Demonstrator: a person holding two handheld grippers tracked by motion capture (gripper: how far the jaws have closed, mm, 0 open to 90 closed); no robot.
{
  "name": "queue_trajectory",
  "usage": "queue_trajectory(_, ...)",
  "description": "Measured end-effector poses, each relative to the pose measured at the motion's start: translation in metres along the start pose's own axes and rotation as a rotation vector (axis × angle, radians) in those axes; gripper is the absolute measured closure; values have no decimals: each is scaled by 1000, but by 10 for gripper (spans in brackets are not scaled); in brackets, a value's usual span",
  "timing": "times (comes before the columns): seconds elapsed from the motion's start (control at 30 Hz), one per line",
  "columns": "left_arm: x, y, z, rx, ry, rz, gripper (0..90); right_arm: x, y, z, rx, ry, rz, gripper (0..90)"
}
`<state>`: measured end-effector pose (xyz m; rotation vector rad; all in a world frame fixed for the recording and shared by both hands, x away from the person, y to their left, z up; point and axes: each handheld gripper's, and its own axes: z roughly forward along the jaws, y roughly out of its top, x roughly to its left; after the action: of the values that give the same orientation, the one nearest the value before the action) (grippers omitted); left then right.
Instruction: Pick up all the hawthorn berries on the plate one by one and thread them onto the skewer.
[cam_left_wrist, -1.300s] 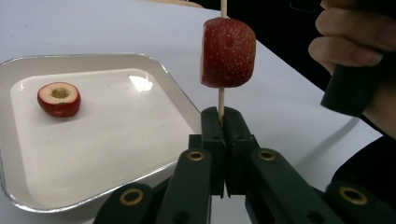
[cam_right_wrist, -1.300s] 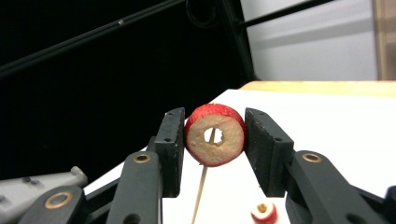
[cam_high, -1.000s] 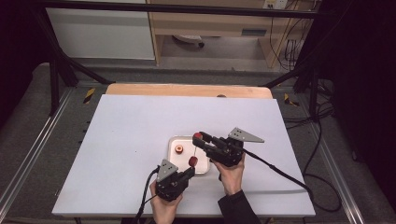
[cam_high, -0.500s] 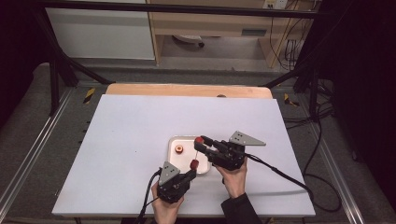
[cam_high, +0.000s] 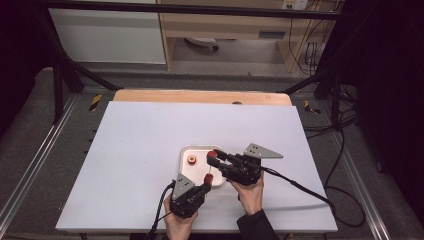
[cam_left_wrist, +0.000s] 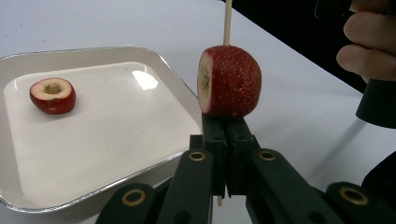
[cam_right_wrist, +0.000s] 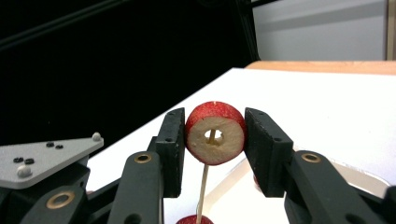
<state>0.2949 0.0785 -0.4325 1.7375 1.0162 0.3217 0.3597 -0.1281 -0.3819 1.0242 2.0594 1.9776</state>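
Observation:
My left gripper (cam_left_wrist: 226, 128) is shut on a thin wooden skewer (cam_left_wrist: 227, 21) that stands upright. A red cored fruit (cam_left_wrist: 229, 81) sits on the skewer just above the jaws. My right gripper (cam_right_wrist: 214, 140) is shut on a second cored red fruit (cam_right_wrist: 215, 133), and the skewer (cam_right_wrist: 203, 186) rises to its hole from below. In the high view the right gripper (cam_high: 216, 156) holds its fruit over the white plate (cam_high: 200, 150), just above the left gripper (cam_high: 206, 186). A third cored fruit (cam_left_wrist: 52, 95) lies on the plate (cam_left_wrist: 116, 154).
The plate sits near the front middle of the white table (cam_high: 140, 140). A wooden strip (cam_high: 200, 96) runs along the table's far edge. Black frame bars (cam_high: 65, 70) and cables (cam_high: 300, 185) flank it. The left gripper's grey plate (cam_right_wrist: 46, 158) shows close by in the right gripper view.
The right gripper has moved its fruit slightly nearer and down toward the skewer tip. The left gripper with the skewer has shifted a little to the right.

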Motion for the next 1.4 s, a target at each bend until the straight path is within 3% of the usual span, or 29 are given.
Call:
queue_trajectory(0.2, -2, 0, -1, 1, -1, 31, 894, 2, 0, -2, 16, 7, 6, 610)
queue_trajectory(0.67, 0, -2, 0, 3, -8, 28, 894, 5, -6, -6, 16, 5, 8, 612)
queue_trajectory(0.8, -2, -1, -1, 5, -1, 45, 895, 7, -6, -8, 9, 12, 10, 613)
queue_trajectory(0.9, -2, -3, 0, -3, -1, 47, 895, 6, -8, -7, 30, 2, 11, 613)
queue_trajectory(0.93, -2, 3, -6, -64, -8, 34, 895, 6, -15, 0, 115, 13, 16, 612)
queue_trajectory(0.97, -1, 10, -7, -24, -5, 31, 895, 6, -15, 0, 115, 13, 16, 612)
queue_trajectory(1.0, -1, 10, -5, -22, 21, 59, 895, 5, -23, 0, 40, 27, 51, 611)
queue_trajectory(1.03, 3, 11, -5, -15, 2, 29, 895, 4, -21, 0, 47, 14, 56, 610)
queue_trajectory(1.1, 4, 10, -7, -19, 2, 36, 894, 7, -19, 3, 61, 10, 24, 607)
queue_trajectory(1.17, 6, 9, -6, -9, 0, 34, 894, 8, -21, 7, 61, 7, 35, 601)
queue_trajectory(1.2, 8, 9, -6, -12, -6, 35, 893, 7, -21, 8, 61, 8, 31, 590)
queue_trajectory(1.27, 12, 7, -6, 1, -12, 33, 892, 7, -19, 8, 48, 34, 36, 422)
queue_trajectory(1.4, 19, 6, -9, 8, -13, 41, 891, 4, -7, -1, 34, -9, -11, 308)
